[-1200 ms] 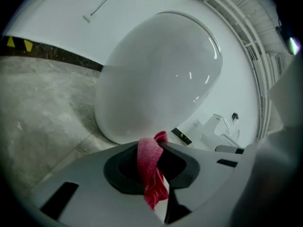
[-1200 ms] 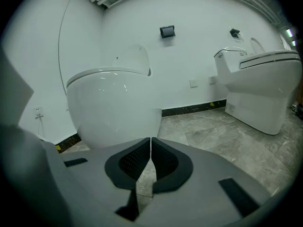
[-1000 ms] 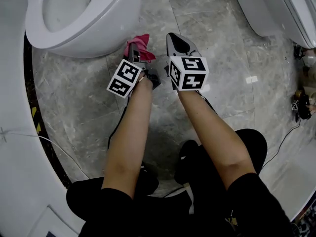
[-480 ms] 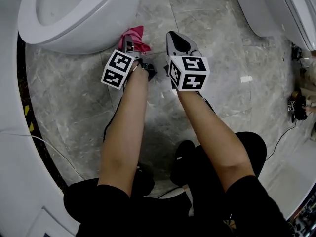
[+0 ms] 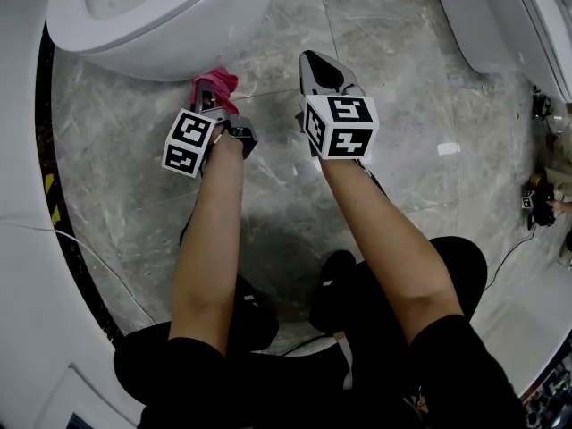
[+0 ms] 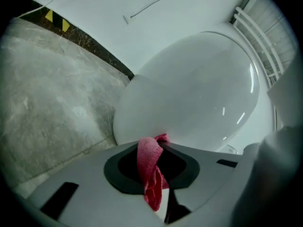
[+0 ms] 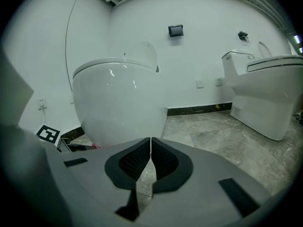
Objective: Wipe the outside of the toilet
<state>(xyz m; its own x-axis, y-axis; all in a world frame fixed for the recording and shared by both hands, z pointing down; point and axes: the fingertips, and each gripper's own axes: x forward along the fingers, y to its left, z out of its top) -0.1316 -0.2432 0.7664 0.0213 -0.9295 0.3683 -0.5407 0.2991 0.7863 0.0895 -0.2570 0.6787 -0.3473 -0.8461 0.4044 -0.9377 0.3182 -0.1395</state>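
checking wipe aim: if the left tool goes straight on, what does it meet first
Probably the toilet, its outer bowl wall straight ahead; the pink cloth in the left tool would touch first.

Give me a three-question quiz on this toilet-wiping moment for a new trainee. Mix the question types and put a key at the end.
1. Multiple choice: what is between the jaws of the left gripper?
A) a sponge
B) a pink cloth
C) nothing

2. True or false: the right gripper has its jaws spread wide around a brush.

3. Fill in: in the head view, the gripper nearer the toilet bowl is the ___ one.

Key:
1. B.
2. False. Its jaws are together with nothing between them.
3. Left.
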